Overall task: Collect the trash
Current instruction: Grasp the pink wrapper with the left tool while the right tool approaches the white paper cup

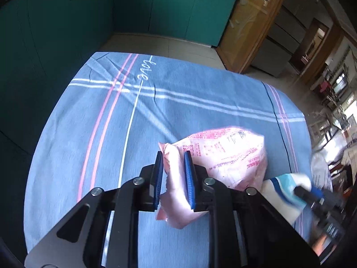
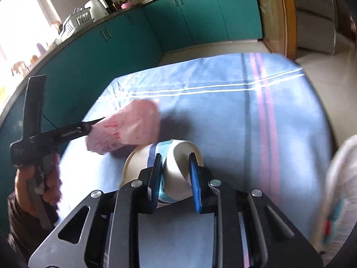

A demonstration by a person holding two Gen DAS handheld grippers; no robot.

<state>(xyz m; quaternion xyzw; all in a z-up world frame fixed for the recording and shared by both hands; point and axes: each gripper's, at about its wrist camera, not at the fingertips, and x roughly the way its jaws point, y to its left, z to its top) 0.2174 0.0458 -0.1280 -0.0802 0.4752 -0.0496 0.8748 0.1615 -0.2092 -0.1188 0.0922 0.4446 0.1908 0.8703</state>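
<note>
Risk sits in both my grips over the blue tablecloth: my left gripper pinches only the pink wrapper by its thin torn edge, my right gripper squeezes the paper cup, which may buckle and slip.

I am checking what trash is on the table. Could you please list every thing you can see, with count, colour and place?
plastic bag: one, pink with red print, above the tablecloth, pinched at its edge by the left claw
paper cup: one, white with blue band, on its side, between the right claw's pads
tablecloth: one, blue with pink and white stripes, covering the table
cabinets: several, teal, along the wall behind
left claw: one, black with blue pads, shut on the bag
right claw: one, black with blue pads, shut on the cup
</note>
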